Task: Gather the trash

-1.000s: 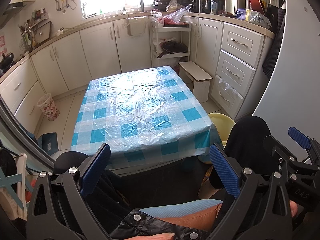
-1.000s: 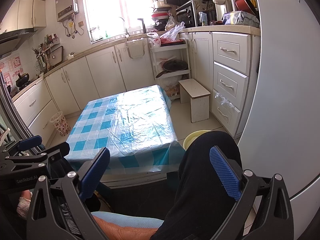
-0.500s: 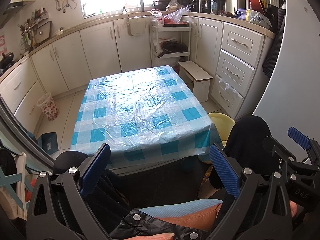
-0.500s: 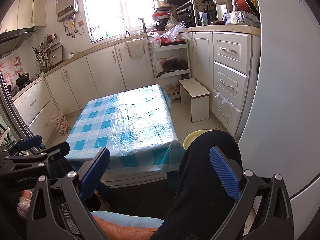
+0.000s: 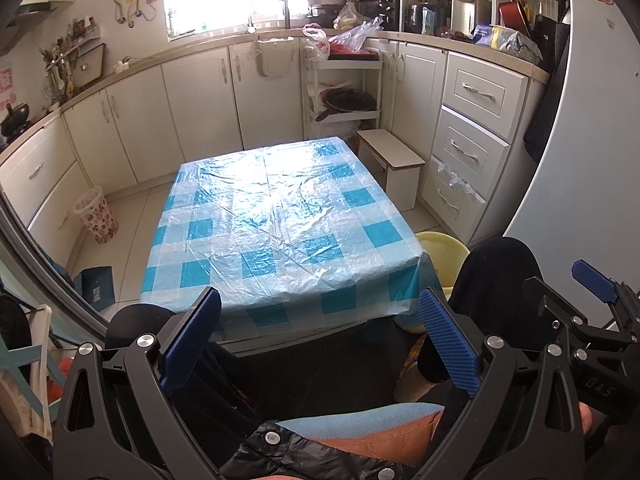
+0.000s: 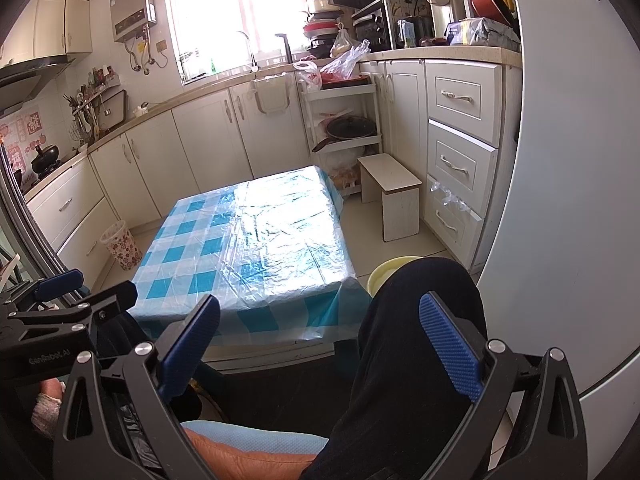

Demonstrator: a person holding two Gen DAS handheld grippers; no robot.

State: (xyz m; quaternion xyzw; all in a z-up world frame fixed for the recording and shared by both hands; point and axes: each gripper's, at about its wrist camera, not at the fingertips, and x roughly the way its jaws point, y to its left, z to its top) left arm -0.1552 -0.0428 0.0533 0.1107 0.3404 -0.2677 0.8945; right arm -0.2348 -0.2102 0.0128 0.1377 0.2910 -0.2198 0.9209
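Plastic sheeting, blue-checked and creased, covers the desk (image 5: 280,216), and we see no trash on it. Our left hand-held gripper (image 5: 320,340) and right hand-held gripper (image 6: 320,340) both gape wide over our lap, holding nothing. The likeliest trash we can make out is the loose plastic bags (image 5: 352,36) on the far counter, well apart from us. We judge them light, limp and slippery, so we would pinch a bunched fold or handle, not a flat face. A flowered wastebasket (image 5: 96,220) stands on the floor left of the desk.
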